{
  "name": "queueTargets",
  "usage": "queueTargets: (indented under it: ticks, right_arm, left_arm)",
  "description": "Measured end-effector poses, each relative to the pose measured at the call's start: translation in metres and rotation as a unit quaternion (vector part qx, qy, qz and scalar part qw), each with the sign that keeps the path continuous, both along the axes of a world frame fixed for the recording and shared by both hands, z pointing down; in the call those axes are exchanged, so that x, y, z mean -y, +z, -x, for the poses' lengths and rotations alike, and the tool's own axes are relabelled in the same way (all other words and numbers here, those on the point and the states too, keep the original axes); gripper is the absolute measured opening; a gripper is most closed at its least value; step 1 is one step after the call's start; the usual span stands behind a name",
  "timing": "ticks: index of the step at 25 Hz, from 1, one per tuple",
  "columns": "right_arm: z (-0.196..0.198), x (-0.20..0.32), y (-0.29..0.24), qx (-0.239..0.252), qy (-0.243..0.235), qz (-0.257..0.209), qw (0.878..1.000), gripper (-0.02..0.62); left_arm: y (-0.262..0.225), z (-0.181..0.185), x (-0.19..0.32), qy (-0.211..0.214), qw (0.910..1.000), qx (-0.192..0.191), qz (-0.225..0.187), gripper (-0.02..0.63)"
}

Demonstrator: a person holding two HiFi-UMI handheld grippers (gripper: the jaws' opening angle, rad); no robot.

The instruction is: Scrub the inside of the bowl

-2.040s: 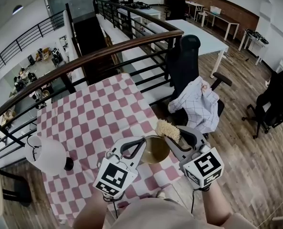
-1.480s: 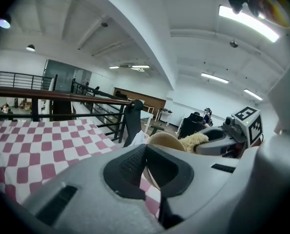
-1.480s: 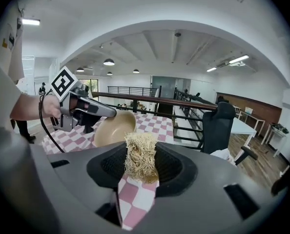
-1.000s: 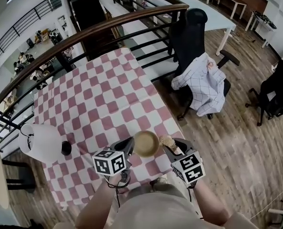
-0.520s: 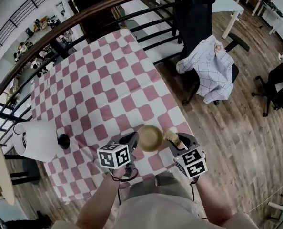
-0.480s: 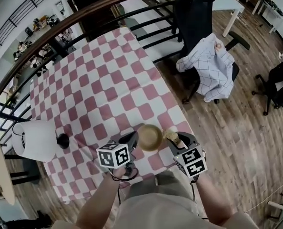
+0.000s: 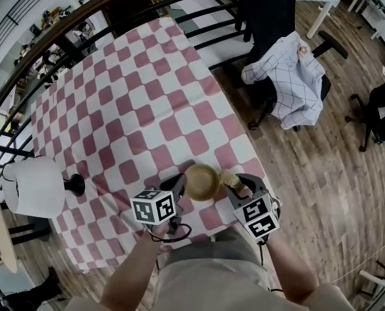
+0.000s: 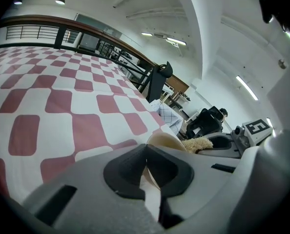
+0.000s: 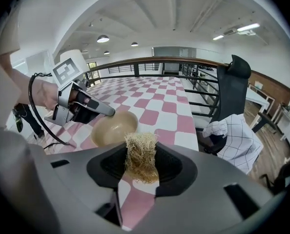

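A: Where's the bowl?
B: Over the worktop's near edge, rim pinched in the left tongs — the right tongs clamp a scrubber just beside it

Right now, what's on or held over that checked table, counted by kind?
Bowl: 1
Fibrous scrubber: 1
Table lamp: 1
Handheld grippers: 2 (left gripper, right gripper)
Total: 5
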State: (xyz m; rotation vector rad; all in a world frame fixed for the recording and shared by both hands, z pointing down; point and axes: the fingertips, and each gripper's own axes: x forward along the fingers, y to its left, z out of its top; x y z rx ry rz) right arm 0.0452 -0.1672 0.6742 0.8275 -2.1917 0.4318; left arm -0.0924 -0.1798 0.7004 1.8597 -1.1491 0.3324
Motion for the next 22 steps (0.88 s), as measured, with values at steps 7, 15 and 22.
queueTargets:
  ticks: [7,15,22]
  right_arm:
    - [0.005,0.003,0.013,-0.016,-0.014,-0.004,1.0,0.152]
    - [0.002,0.012,0.018,-0.02,-0.015,-0.01,1.0,0.153]
    - [0.001,0.023,-0.001,-0.028,-0.014,-0.023,0.999,0.155]
  left_arm:
    - [0.025,0.004,-0.006,-0.029,0.9988,-0.017,0.036,0.017]
    - [0.02,0.002,-0.003,-0.009,0.9998,0.0,0.017,0.017]
    - [0.004,0.014,-0.005,-0.007,0.9985,0.053,0.001,0.017]
